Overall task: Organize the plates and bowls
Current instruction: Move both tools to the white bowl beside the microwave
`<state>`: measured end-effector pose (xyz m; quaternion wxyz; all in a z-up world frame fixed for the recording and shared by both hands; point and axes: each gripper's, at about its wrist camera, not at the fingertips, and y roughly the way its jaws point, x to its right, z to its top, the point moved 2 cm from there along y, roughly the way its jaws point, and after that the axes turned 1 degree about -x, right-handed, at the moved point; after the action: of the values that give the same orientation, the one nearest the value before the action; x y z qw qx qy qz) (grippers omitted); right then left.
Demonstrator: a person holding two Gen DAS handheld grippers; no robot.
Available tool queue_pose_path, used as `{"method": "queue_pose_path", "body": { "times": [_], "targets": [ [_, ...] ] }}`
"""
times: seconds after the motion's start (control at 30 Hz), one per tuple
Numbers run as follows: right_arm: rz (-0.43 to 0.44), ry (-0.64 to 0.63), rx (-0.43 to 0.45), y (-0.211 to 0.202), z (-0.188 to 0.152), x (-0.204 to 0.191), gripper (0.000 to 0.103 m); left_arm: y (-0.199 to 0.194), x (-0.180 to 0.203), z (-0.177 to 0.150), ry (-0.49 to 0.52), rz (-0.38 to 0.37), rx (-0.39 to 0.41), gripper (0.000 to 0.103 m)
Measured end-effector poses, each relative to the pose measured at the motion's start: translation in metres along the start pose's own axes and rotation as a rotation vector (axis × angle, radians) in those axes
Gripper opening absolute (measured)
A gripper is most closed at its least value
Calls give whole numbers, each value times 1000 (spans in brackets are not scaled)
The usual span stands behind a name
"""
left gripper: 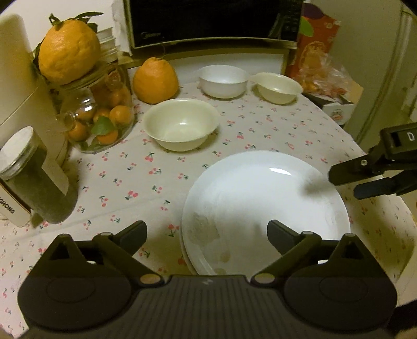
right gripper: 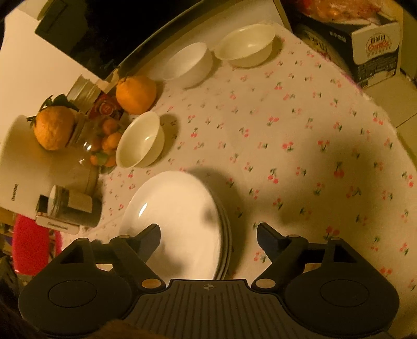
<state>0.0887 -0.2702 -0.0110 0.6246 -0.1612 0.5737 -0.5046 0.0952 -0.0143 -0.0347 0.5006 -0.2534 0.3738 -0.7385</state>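
A stack of white plates (left gripper: 265,198) lies on the cherry-print tablecloth, also in the right wrist view (right gripper: 177,216). A cream bowl (left gripper: 181,123) (right gripper: 140,140) sits beyond it. A white bowl (left gripper: 224,80) (right gripper: 187,64) and a second cream bowl (left gripper: 277,87) (right gripper: 246,44) stand at the back. My left gripper (left gripper: 207,238) is open and empty over the stack's near edge. My right gripper (right gripper: 208,236) is open and empty above the stack's right rim; it shows in the left wrist view (left gripper: 344,183) at the plate's right side.
A glass jar of small oranges (left gripper: 100,114) with a large orange (left gripper: 69,50) on top stands left. Another large orange (left gripper: 155,80), a dark spice jar (left gripper: 36,180), a microwave (left gripper: 213,20) and a carton (right gripper: 375,49) ring the table (right gripper: 299,146).
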Motion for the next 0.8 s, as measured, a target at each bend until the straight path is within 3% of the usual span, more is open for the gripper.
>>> {"method": "queue_pose_path", "body": {
  "times": [0.33,0.8],
  "targets": [
    [-49,-136,108,-5,60,-12,90,7,-3,58,-101,15,-4,103],
    [23,-198,155,33,156,-12,90,53,2,130,-146,27,5,103]
  ]
}}
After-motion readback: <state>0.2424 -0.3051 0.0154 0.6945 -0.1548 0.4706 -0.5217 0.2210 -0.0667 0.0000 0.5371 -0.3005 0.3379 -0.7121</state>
